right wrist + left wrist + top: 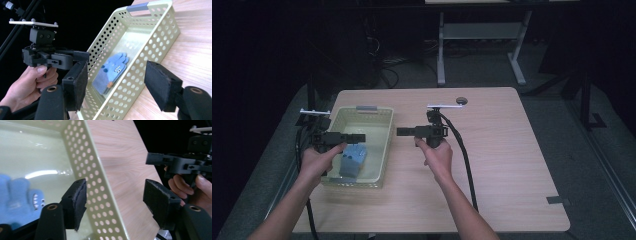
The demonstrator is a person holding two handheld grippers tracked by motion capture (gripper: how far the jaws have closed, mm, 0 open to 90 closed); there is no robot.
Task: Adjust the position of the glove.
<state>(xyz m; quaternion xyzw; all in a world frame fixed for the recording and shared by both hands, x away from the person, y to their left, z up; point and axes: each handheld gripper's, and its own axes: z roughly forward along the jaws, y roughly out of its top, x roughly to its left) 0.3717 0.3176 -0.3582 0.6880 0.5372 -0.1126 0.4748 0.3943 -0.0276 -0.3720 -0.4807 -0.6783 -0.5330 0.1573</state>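
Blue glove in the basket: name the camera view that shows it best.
The right gripper view: the blue glove lies whole on the basket floor, fingers and printed face clear. The left gripper view shows part of it, cut by the frame edge. The high view shows it small, beside the left hand.

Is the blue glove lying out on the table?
No, the blue glove lies inside the pale perforated basket, on its floor, not on the wooden table.

High view is dim: the table [492, 165] is lit from above, surroundings near black, overall soft and low-res. Both gripper views are brighter. Glare streak on the basket [100, 195] floor ahead of the left gripper [115, 205]. Near pads [160, 85] are slightly soft, and the blue glove [15, 200] blurs at frame edge.
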